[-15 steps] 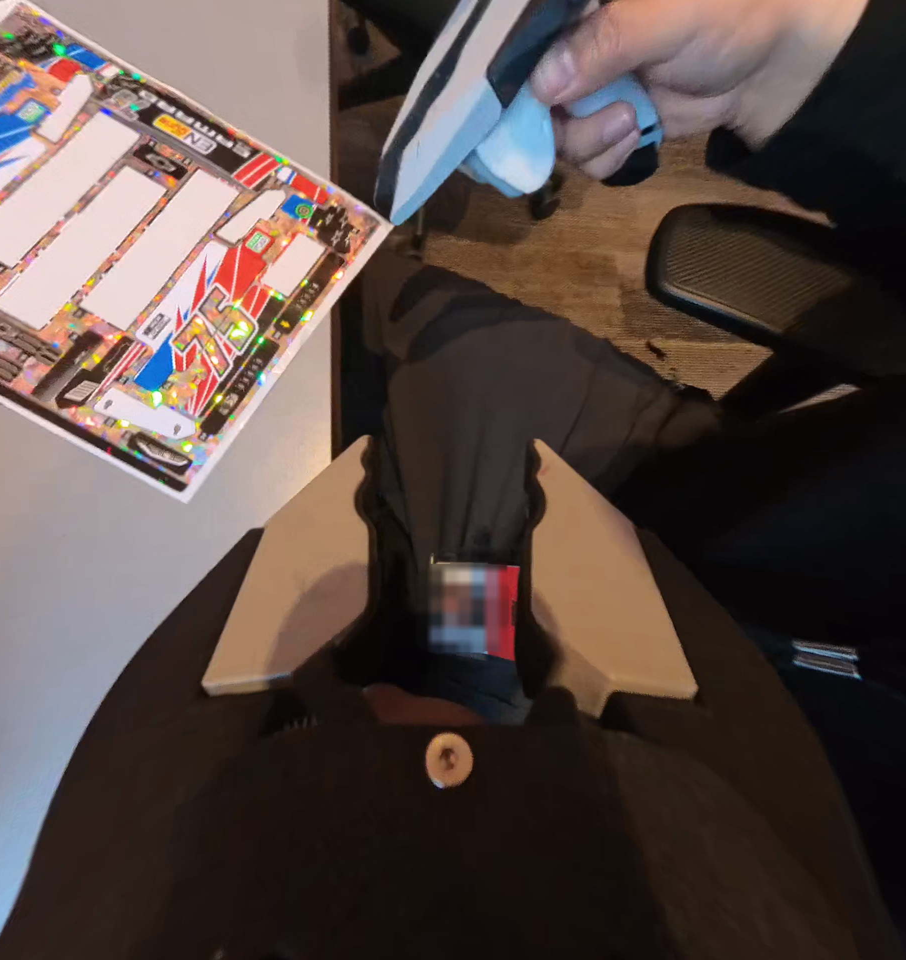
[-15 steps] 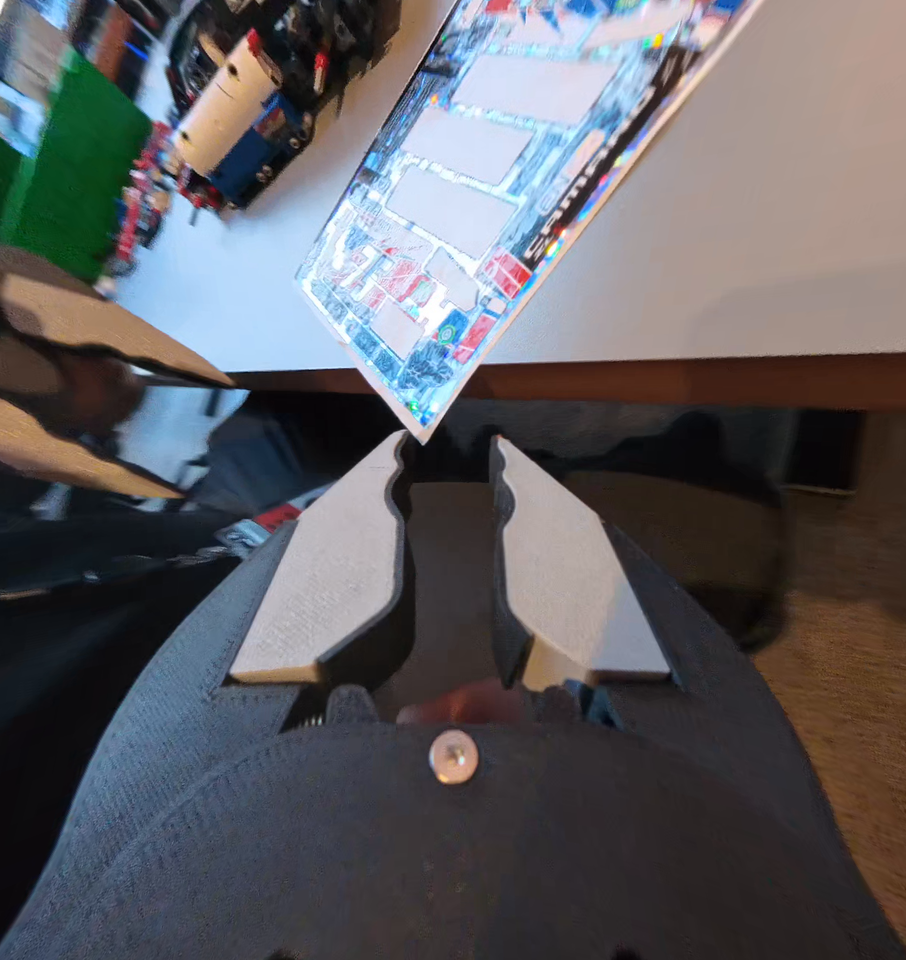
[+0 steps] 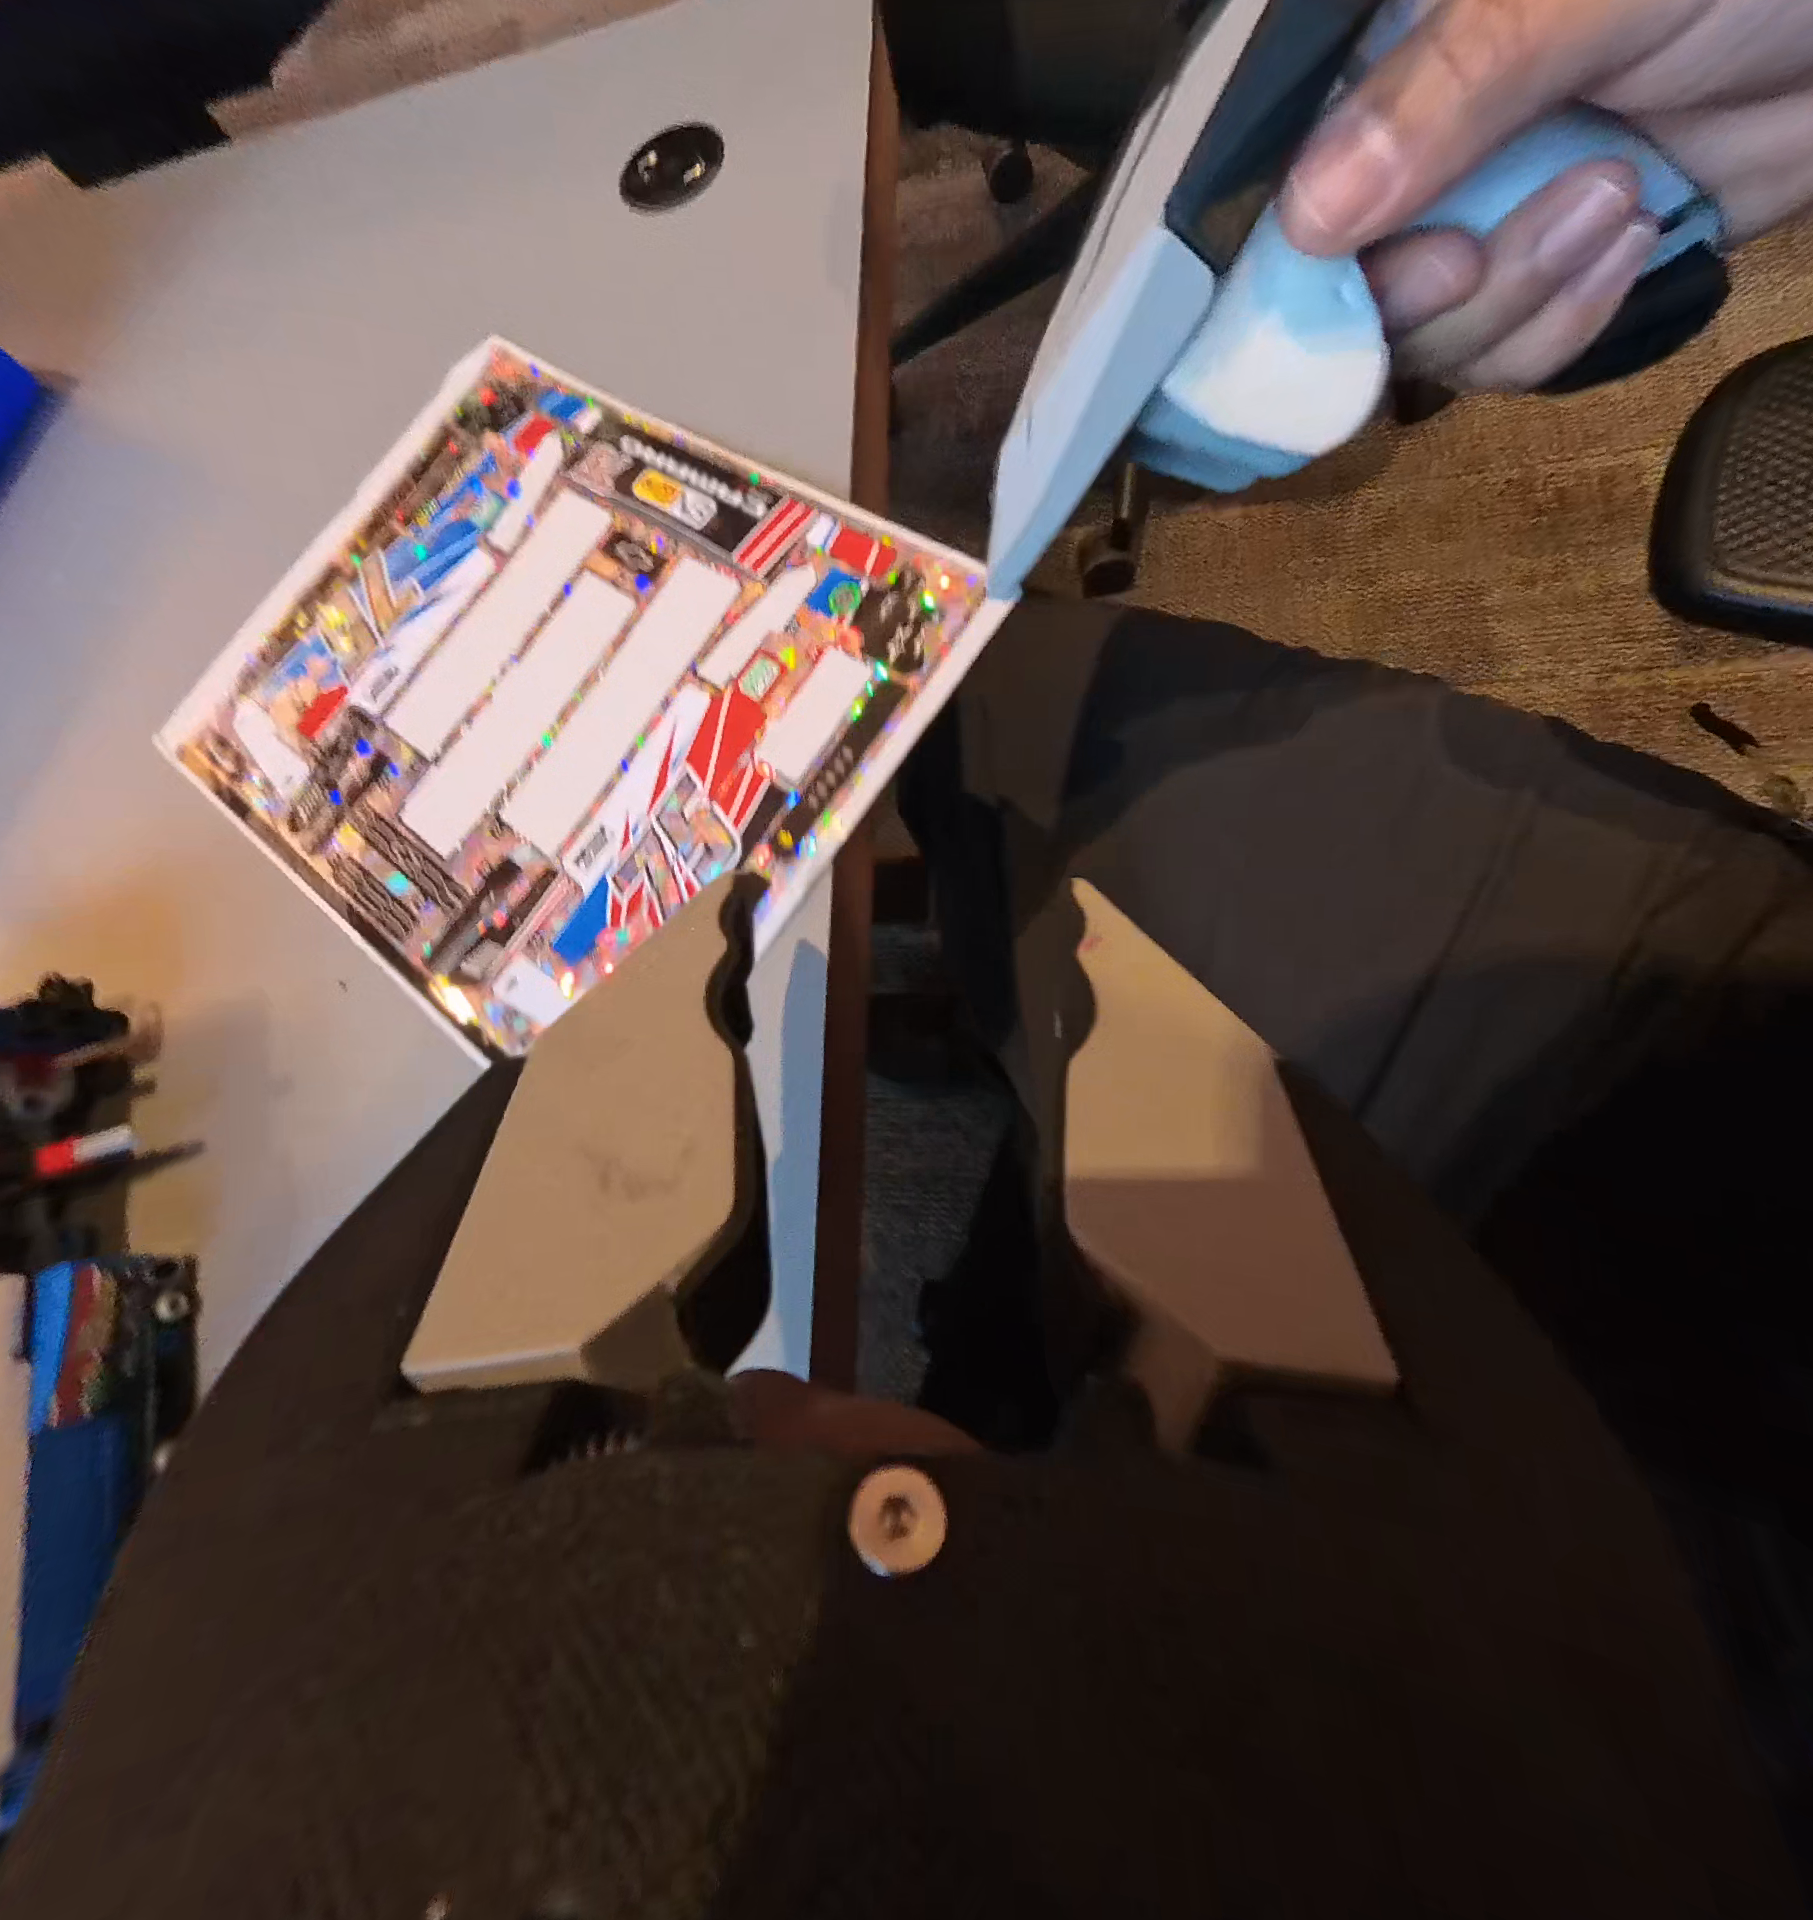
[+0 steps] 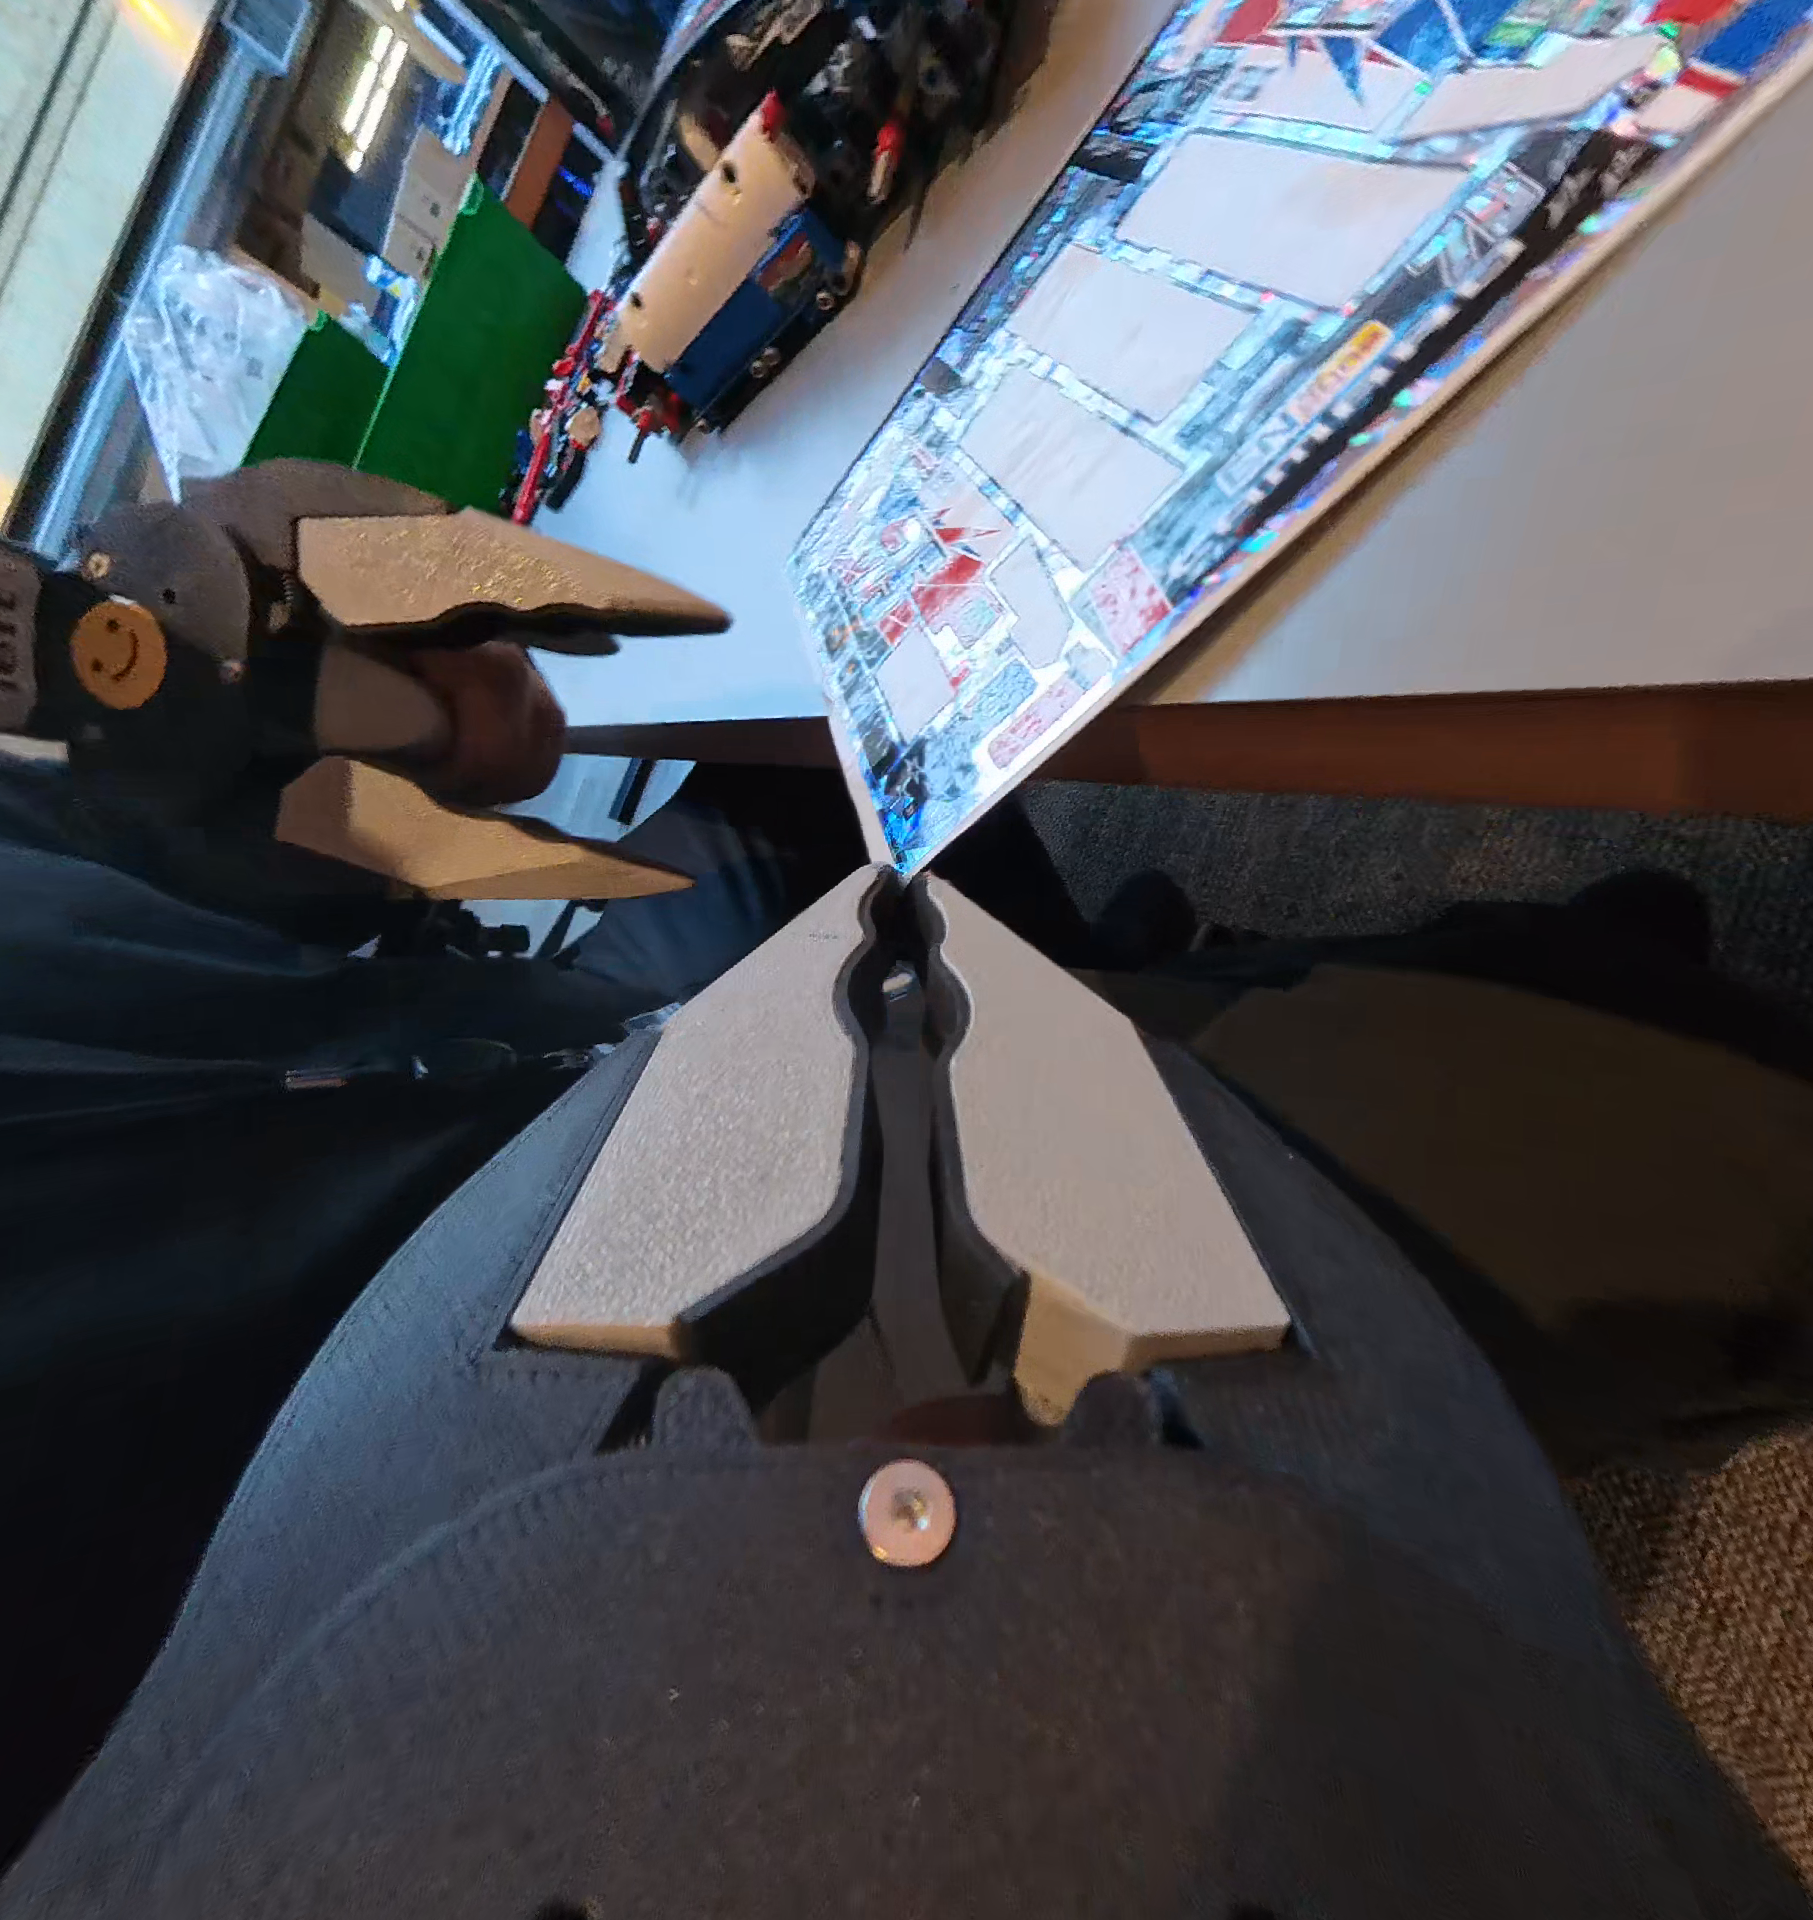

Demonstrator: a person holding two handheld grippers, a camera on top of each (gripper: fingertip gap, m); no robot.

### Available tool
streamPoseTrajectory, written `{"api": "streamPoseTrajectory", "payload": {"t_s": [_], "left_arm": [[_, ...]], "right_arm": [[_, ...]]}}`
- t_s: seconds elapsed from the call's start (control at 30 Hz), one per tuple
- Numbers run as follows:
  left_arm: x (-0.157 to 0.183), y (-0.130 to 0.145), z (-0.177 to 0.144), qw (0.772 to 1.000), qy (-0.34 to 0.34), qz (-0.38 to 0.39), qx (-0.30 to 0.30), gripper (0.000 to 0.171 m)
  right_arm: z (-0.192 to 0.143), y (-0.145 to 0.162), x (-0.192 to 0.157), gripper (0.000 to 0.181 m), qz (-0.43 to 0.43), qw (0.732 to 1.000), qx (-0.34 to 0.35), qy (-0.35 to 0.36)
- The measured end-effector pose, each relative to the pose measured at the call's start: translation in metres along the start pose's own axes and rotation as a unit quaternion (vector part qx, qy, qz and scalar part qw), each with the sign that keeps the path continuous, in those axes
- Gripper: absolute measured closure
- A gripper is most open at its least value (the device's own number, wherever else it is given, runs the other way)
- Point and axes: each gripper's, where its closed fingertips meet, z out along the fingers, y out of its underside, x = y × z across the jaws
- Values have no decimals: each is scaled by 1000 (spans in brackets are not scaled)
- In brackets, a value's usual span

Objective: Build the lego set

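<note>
Right tool (image 4: 900, 891) tips pinched together, left tool (image 3: 907, 951) jaws spread wide, seemingly empty, held low

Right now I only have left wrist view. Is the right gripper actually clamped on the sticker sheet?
Observer: Yes. In right wrist view the right gripper has its jaws shut on the sheet at its near corner.
Operator: Is my left gripper touching the sheet?
Observer: No. The left gripper is open and empty, its tips short of the sheet's edge.
Operator: Anything beyond the sheet?
Observer: A white and blue model stands on the table, apart from the sheet.
</note>
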Motion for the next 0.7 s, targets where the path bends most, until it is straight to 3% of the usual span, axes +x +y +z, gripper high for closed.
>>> {"api": "streamPoseTrajectory", "payload": {"t_s": [0.1,0.27,0.4,0.7], "left_arm": [[0,-4,12,999,-22,44,-8,117],[-7,15,22,988,-78,126,-44,132],[-1,11,24,986,-85,138,-39,160],[8,28,14,993,-65,96,-28,143]], "right_arm": [[-1,2,-8,181,-22,1000,-7,-5],[-4,12,2,179,-35,999,-30,18],[-6,12,3,173,-53,997,-42,30],[-15,3,21,159,-51,995,-38,70]]}}
